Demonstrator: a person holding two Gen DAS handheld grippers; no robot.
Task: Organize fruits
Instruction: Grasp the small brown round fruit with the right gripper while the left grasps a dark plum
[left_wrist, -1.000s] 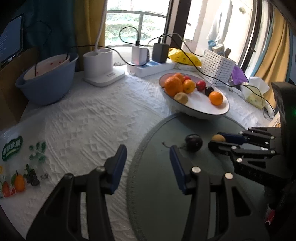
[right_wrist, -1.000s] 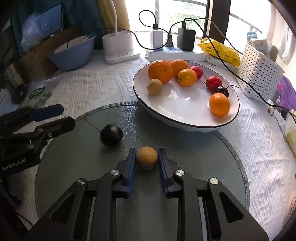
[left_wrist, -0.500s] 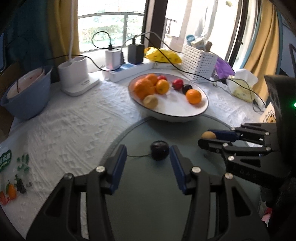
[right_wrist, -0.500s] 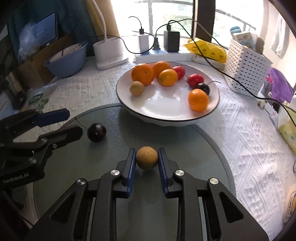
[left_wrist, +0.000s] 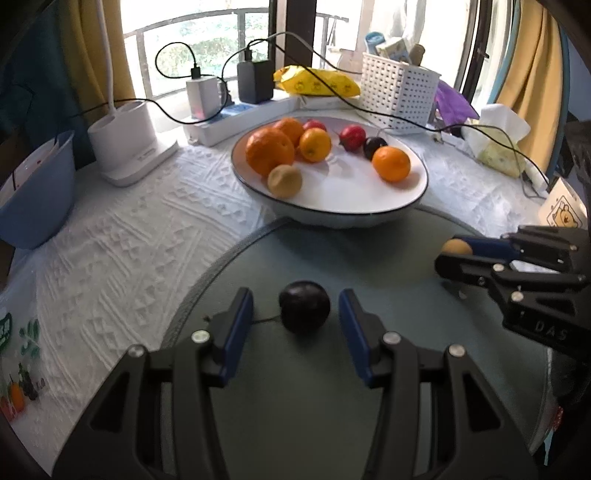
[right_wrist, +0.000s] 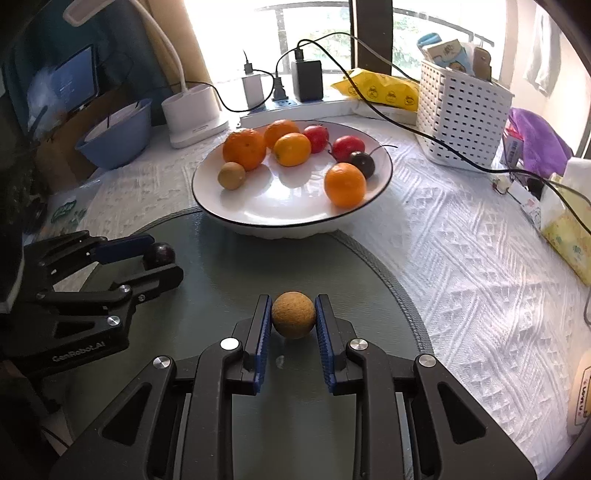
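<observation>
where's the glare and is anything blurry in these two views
Left wrist view: the window is blown out and the white bowl and its fruit look slightly smeared; the dark fruit stays fairly crisp. Right wrist view: backlit window, bright sheen on the bowl's inside, edges bent by the fisheye, the tan fruit sharp.

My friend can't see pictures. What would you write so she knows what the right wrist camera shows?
The right gripper pinches a small round tan fruit above a grey round mat. Beyond it a white bowl holds oranges, red fruits, a dark fruit and another tan fruit. At left, the left gripper has a dark plum between its open fingers.
</observation>
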